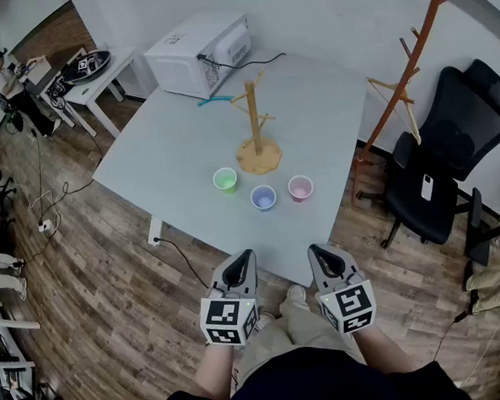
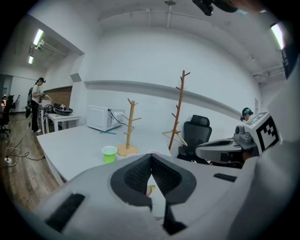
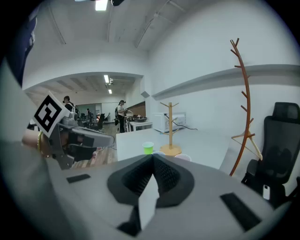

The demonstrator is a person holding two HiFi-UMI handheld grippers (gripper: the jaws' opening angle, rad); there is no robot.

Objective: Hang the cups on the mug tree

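Note:
A wooden mug tree (image 1: 256, 127) stands on the grey table (image 1: 171, 157) with bare pegs. In front of its base sit a green cup (image 1: 225, 180), a blue cup (image 1: 263, 197) and a pink cup (image 1: 300, 188), all upright. My left gripper (image 1: 245, 256) and right gripper (image 1: 314, 252) hover side by side short of the table's near edge, both shut and empty. The left gripper view shows the green cup (image 2: 109, 153) and the mug tree (image 2: 129, 126) ahead; the right gripper view shows the green cup (image 3: 148, 148) and the tree (image 3: 170, 127).
A white microwave (image 1: 199, 53) sits at the table's far corner with a blue strip (image 1: 214, 99) beside it. A black office chair (image 1: 450, 157) and a tall wooden coat stand (image 1: 411, 67) are to the right. A person (image 1: 11, 87) stands at a far desk.

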